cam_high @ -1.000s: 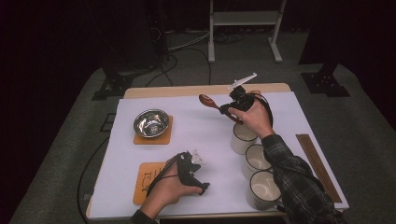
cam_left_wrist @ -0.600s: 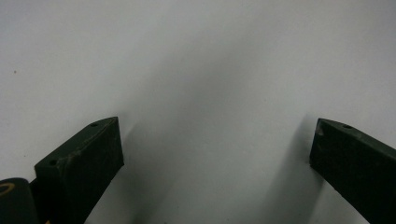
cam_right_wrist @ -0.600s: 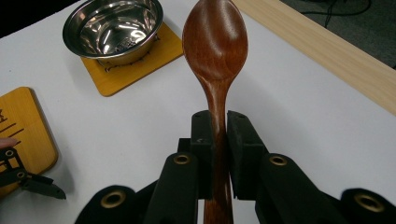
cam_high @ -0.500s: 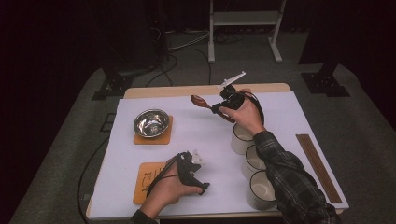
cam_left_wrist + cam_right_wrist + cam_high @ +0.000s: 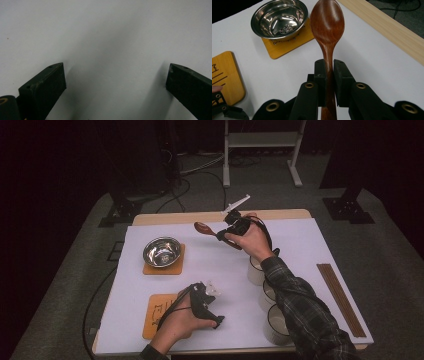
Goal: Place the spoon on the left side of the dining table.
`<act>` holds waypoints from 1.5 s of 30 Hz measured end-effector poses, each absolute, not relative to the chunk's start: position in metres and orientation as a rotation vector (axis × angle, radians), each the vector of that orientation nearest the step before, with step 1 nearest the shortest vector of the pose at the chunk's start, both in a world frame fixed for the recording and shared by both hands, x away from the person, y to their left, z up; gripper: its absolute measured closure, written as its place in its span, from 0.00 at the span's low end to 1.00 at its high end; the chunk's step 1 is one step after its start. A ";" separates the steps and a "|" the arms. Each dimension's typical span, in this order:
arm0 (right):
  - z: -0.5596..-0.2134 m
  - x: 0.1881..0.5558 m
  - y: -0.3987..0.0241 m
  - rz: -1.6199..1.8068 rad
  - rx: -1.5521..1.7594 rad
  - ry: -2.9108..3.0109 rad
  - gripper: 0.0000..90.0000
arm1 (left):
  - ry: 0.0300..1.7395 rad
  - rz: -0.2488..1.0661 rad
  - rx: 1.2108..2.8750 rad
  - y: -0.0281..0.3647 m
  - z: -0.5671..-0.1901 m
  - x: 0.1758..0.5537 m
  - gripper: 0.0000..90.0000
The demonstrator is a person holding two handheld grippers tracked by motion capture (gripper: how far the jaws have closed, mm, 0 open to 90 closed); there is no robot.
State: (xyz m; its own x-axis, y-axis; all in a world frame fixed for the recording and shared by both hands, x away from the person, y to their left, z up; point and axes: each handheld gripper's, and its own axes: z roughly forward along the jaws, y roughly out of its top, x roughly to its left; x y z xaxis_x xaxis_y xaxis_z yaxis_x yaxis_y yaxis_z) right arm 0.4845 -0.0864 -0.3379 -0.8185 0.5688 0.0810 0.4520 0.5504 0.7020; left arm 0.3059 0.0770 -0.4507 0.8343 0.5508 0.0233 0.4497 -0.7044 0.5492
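A dark wooden spoon (image 5: 327,22) sticks out ahead of my right gripper (image 5: 328,65), whose jaws are shut on its handle. In the high view that right gripper (image 5: 225,236) hovers over the far middle of the table, with the spoon (image 5: 202,227) pointing left towards a steel bowl (image 5: 162,251) on a wooden coaster (image 5: 176,266). The bowl (image 5: 279,18) lies beyond and left of the spoon's tip. My left gripper (image 5: 212,293) rests near the front edge beside a second coaster (image 5: 156,309). Its black jaws stand wide apart, fingertips (image 5: 51,77) over bare white tabletop.
Three white cups (image 5: 256,270) stand in a row along the right, under my right forearm. A pair of brown chopsticks (image 5: 341,297) lies at the right edge. The table's far wooden edge (image 5: 384,27) runs behind the spoon. White tabletop (image 5: 210,265) lies between bowl and cups.
My right gripper has carried the spoon leftward and a little farther back across the table. The left hand has stayed put.
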 end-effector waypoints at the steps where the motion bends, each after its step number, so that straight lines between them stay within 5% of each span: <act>1: -0.338 0.486 -0.082 1.123 0.863 2.632 0.90 | 0.732 0.249 2.476 0.077 -0.450 0.306 0.01; 45: -0.354 0.502 0.006 1.110 0.692 2.753 0.90 | 0.735 0.250 2.476 0.076 -0.451 0.306 0.01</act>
